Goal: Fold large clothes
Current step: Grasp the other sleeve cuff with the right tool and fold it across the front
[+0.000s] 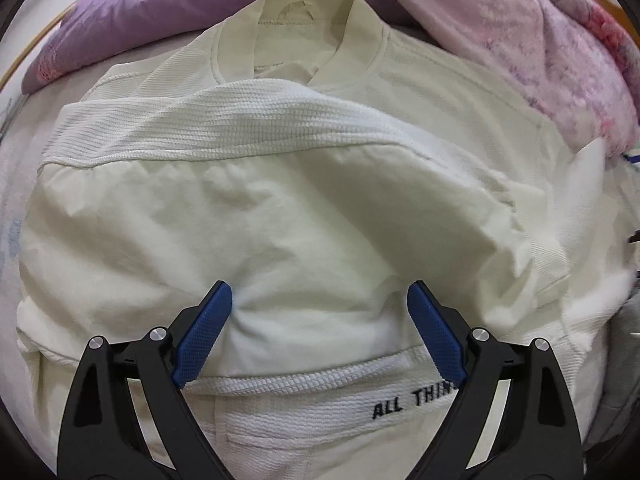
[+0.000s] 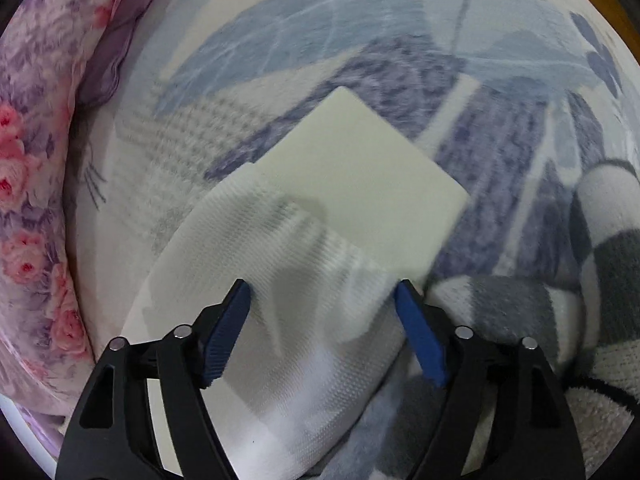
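Observation:
A cream and white jacket (image 1: 280, 208) lies spread on the bed, collar (image 1: 304, 20) at the far side, a ribbed white sleeve folded across its chest. A white band lettered "ALL THIN" (image 1: 412, 400) runs near the camera. My left gripper (image 1: 320, 304) is open just above the jacket's body, fingers to either side of a fabric bulge. In the right wrist view the jacket's other sleeve (image 2: 304, 272) lies flat, ribbed white with a cream cuff (image 2: 368, 176). My right gripper (image 2: 324, 300) is open over it, straddling the sleeve.
A purple floral quilt (image 1: 168, 4) and a pink floral blanket (image 1: 560, 60) are bunched beyond the collar. The pink blanket (image 2: 32, 184) lies left of the sleeve. A blue patterned bedsheet (image 2: 500, 140) lies under the sleeve. A grey-and-white checked fleece (image 2: 600, 248) sits at right.

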`<state>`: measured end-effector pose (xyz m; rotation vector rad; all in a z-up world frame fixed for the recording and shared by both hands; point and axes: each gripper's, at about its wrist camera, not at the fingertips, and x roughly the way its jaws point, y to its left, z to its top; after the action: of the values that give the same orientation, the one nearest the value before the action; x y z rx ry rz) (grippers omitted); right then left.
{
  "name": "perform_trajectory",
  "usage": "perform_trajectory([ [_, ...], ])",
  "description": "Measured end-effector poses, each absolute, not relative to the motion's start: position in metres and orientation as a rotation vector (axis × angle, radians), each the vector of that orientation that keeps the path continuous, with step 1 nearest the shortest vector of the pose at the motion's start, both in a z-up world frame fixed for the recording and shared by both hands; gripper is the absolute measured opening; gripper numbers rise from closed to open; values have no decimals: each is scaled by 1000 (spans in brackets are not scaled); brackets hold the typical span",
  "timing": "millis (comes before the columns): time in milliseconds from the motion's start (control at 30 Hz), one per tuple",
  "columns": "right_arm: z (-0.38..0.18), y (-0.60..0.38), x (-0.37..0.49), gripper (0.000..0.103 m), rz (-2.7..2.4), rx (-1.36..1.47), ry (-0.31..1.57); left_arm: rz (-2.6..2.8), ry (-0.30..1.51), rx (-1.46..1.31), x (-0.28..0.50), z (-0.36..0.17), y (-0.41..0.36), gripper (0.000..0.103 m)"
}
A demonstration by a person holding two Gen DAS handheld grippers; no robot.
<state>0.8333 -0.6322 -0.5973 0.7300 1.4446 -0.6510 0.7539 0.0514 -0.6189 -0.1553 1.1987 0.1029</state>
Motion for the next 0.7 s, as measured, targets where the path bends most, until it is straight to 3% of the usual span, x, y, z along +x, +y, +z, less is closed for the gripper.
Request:
perform_trajectory([
  [33, -599, -633, 833, 72, -640, 726, 1442, 87, 1193, -175, 752, -615, 54, 89],
  [100, -593, -633, 830, 59, -650, 730, 1406, 73, 1180, -184, 748, -606, 61, 89],
  [167, -584, -631, 825, 11, -632, 758, 1343, 69, 1154, -189, 743, -595, 67, 89],
  [200, -582, -630, 820, 6, -597, 790, 1321, 70, 1150, -191, 739, -589, 68, 89],
  [400, -532, -595, 808, 2, -501, 633, 1157, 77, 1120, -215, 732, -565, 83, 89],
  [633, -422, -433, 772, 2, -238, 143, 891, 172, 1093, -229, 714, -538, 141, 89],
  [700, -413, -368, 768, 2, -147, 62, 848, 202, 1087, -240, 707, -531, 161, 89],
])
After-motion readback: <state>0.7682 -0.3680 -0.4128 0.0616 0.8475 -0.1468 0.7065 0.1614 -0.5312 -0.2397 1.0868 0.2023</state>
